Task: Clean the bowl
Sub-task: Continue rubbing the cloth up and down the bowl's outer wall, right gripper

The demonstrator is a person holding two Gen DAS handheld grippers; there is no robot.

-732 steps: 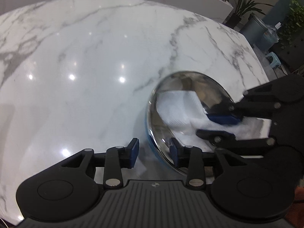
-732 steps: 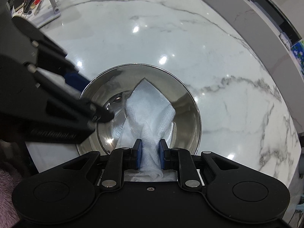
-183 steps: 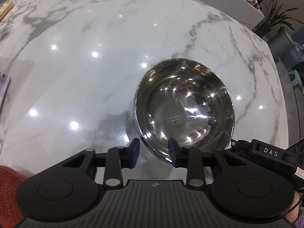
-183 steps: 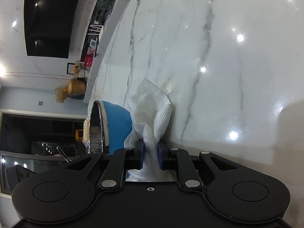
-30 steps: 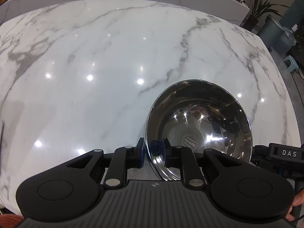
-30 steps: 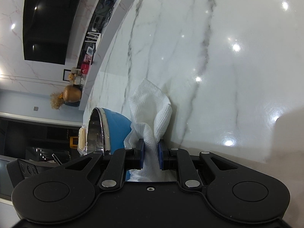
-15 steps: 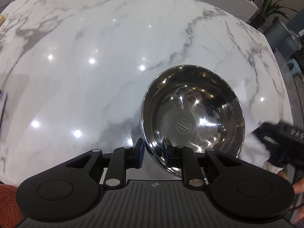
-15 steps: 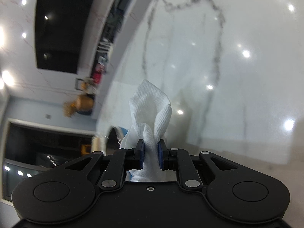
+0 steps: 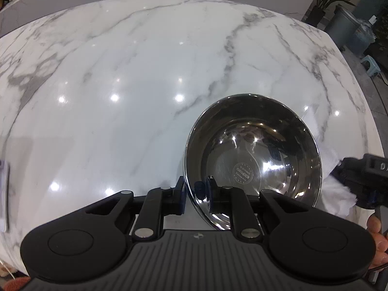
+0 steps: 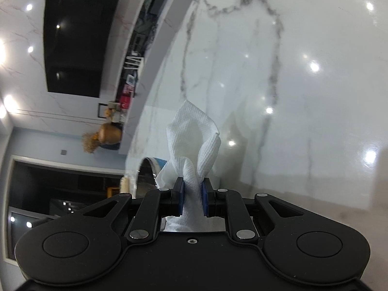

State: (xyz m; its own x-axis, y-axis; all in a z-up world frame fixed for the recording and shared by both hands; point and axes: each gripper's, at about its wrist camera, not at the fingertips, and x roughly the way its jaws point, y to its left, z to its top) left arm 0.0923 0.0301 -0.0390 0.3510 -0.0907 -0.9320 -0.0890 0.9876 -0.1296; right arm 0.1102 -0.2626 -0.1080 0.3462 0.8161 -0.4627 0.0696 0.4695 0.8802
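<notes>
My steel bowl (image 9: 252, 155) sits empty on the marble countertop (image 9: 121, 77), its near rim pinched between the jaws of my left gripper (image 9: 195, 194), which have just been closing. My right gripper (image 10: 192, 200), just right of the bowl, is clamped tight on a white paper towel (image 10: 191, 140).

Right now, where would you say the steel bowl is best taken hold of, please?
Probably by the thin rim of the steel bowl on its near side, one finger inside and one outside, as the left gripper holds it; the curved, glossy wall offers no other purchase.
</notes>
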